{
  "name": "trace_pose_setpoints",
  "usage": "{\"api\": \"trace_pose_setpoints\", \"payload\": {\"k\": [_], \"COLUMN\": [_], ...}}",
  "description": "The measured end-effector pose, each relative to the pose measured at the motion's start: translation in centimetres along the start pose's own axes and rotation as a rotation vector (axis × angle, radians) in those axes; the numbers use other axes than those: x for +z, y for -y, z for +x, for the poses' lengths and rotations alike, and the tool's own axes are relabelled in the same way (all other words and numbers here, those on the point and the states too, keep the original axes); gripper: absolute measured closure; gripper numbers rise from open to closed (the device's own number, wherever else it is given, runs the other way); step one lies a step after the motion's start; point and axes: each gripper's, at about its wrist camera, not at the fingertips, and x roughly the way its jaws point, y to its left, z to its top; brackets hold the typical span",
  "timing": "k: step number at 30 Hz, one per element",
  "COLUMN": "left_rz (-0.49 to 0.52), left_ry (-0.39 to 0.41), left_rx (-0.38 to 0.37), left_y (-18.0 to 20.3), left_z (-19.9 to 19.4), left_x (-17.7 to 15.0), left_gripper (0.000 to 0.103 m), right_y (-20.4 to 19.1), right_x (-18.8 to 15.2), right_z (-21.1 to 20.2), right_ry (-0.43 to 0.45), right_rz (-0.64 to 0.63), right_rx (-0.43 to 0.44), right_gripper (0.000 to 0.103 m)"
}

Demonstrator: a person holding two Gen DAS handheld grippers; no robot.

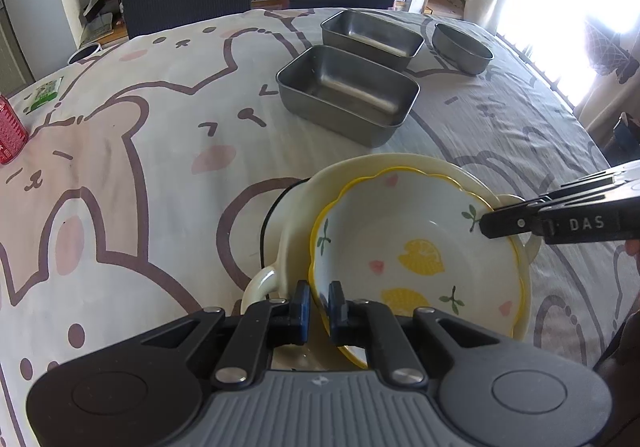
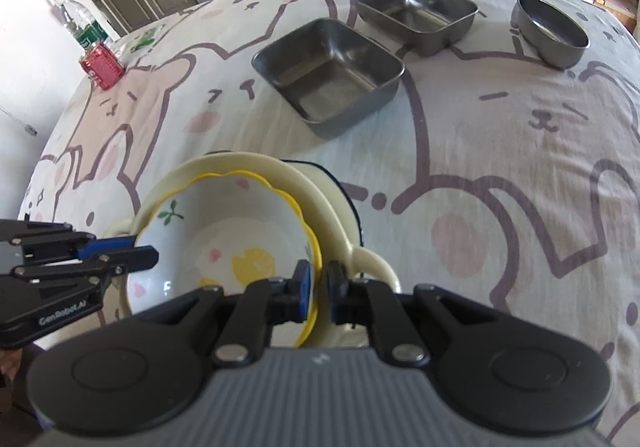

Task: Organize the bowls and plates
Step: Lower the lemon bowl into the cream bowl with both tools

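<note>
Here, the left gripper (image 1: 319,301) pinches the yellow-edged rim of the lemon bowl (image 1: 416,247) between its blue pads, and the right gripper (image 2: 319,289) pinches the opposite rim the same way. The bowl sits tilted inside a cream pot (image 1: 384,167) with loop handles, near the front edge of the tabletop (image 1: 120,127). Farther back stand two steel pans (image 1: 348,95) and a round steel bowl (image 1: 462,47); a red can (image 2: 102,65) stands at the left edge.

Right tool (image 2: 319,289) pinches lemon bowl (image 2: 224,247) rim; left tool (image 2: 142,251) opposite.
</note>
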Motion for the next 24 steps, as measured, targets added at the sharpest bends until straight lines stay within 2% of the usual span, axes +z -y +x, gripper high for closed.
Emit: {"api": "trace_pose_setpoints", "payload": {"k": [14,21,24], "left_rz": [-0.020,-0.023,-0.013], "left_ry": [-0.019,-0.020,-0.006], "left_rx": [-0.007,-0.005,0.006], "left_y": [0.0,0.1,0.3], "left_z": [-0.4,-0.9,-1.5], "left_x": [-0.1,-0.2,-0.1], "left_gripper": [0.091,0.090,0.082], "right_y": [-0.5,-0.9,-1.1], "right_x": [-1.1,-1.4,-1.6], "right_z": [-0.7,-1.1,-1.3], "right_ry": [0.010,0.020,0.027], "right_rz": [-0.070,-0.099,-0.112], "right_rx": [-0.005,-0.007,-0.012], "right_gripper": [0.090,0.082,0.079]}}
